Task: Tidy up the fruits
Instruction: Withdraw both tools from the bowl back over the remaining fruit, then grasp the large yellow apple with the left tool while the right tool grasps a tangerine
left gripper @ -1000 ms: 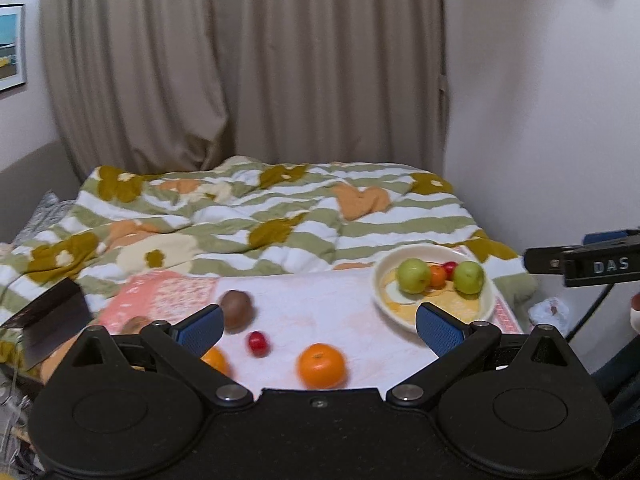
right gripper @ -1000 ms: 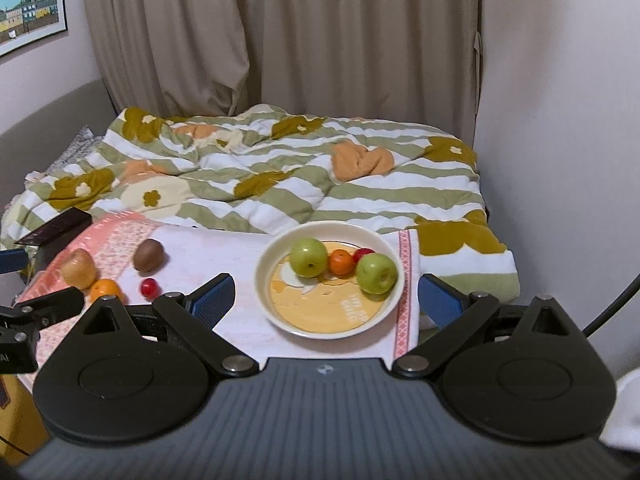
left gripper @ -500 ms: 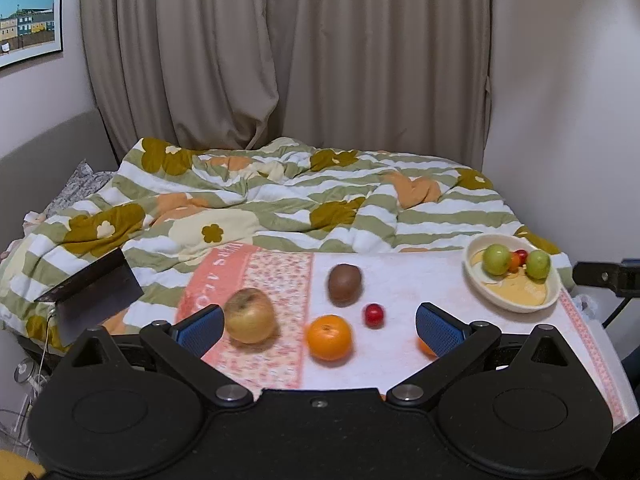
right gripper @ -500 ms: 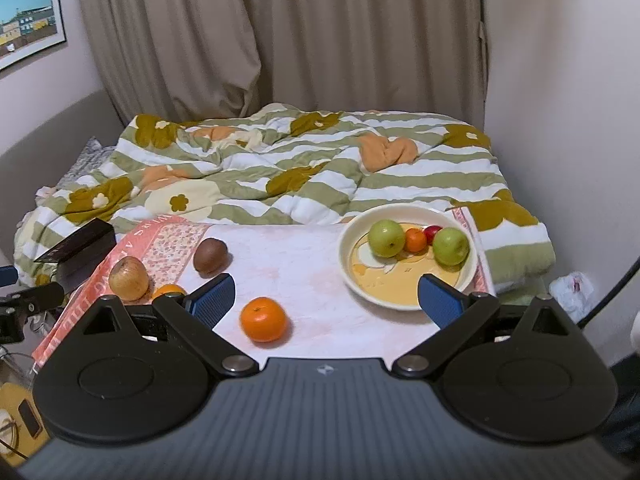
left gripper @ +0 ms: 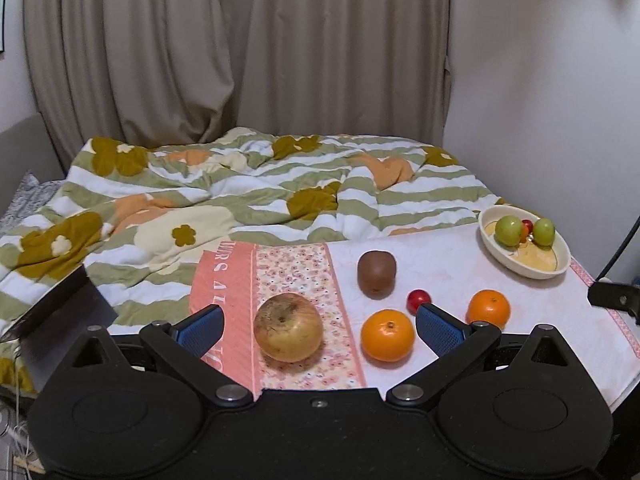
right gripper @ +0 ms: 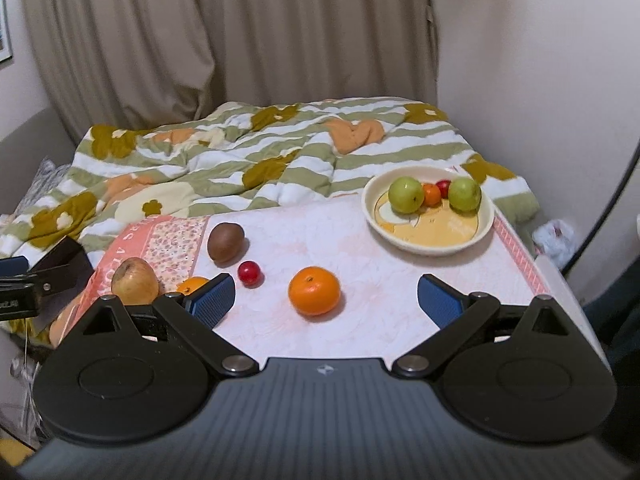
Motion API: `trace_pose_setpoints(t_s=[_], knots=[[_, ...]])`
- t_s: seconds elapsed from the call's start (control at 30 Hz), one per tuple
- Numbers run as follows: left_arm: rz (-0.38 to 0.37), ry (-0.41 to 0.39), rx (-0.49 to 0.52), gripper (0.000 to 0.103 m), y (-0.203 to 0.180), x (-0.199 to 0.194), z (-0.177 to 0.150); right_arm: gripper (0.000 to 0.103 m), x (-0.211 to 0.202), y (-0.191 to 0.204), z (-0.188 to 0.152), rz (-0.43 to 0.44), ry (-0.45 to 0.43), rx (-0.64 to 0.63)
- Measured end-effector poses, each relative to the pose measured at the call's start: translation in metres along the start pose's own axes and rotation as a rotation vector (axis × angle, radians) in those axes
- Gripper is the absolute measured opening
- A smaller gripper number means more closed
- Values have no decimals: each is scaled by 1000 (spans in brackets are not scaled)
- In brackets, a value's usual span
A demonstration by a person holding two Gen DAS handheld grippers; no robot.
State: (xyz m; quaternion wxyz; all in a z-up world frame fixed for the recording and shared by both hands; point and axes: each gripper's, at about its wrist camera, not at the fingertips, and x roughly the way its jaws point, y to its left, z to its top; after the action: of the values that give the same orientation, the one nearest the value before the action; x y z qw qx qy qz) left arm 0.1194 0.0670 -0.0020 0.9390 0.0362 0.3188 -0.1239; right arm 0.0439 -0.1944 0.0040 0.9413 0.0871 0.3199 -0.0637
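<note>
On the cloth-covered table lie a yellow-brown apple (left gripper: 289, 327), a kiwi (left gripper: 376, 271), a small red fruit (left gripper: 418, 300) and two oranges (left gripper: 387, 334) (left gripper: 488, 307). A cream bowl (left gripper: 558, 266) at the far right holds two green apples (left gripper: 509, 230), a small orange and a red fruit. My left gripper (left gripper: 319, 326) is open, low in front of the apple and the nearer orange. In the right wrist view my right gripper (right gripper: 325, 300) is open around an orange (right gripper: 314, 290), short of the bowl (right gripper: 424, 243); the kiwi (right gripper: 226, 243) and apple (right gripper: 134, 281) lie to its left.
A bed with a green-striped flowered duvet (left gripper: 248, 196) lies right behind the table. A dark flat object (left gripper: 60, 308) juts up at the table's left end. Curtains (left gripper: 240, 48) and a white wall (right gripper: 540, 60) close the back and right; a white bag (right gripper: 555, 236) lies on the floor right.
The left view has closed in and shifted, so apple and oranges now sit nearer its fingers. The right view has swung left and down, bringing an orange between its fingers. Both stayed open.
</note>
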Motion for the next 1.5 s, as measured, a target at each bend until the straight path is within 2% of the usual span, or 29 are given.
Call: trace_pose_setpoints(t_s=[0.23, 0.43, 0.63, 0.87, 1.03, 1.17, 1.5], knots=[[-27, 50, 47, 103, 21, 46, -5, 103, 27, 34, -26, 0, 54, 12], [-23, 107, 29, 102, 31, 85, -11, 103, 63, 62, -57, 21, 136, -52], [-31, 161, 29, 97, 31, 116, -16, 103, 87, 77, -80, 47, 201, -76], [-41, 206, -7, 93, 31, 140, -21, 102, 103, 80, -86, 49, 225, -77], [-28, 223, 5, 88, 30, 151, -23, 83, 111, 82, -88, 55, 251, -88], [-16, 230, 0, 78, 31, 155, -23, 80, 113, 85, -88, 48, 258, -94], [-30, 237, -1, 77, 33, 152, -25, 71, 119, 87, -85, 34, 268, -96]])
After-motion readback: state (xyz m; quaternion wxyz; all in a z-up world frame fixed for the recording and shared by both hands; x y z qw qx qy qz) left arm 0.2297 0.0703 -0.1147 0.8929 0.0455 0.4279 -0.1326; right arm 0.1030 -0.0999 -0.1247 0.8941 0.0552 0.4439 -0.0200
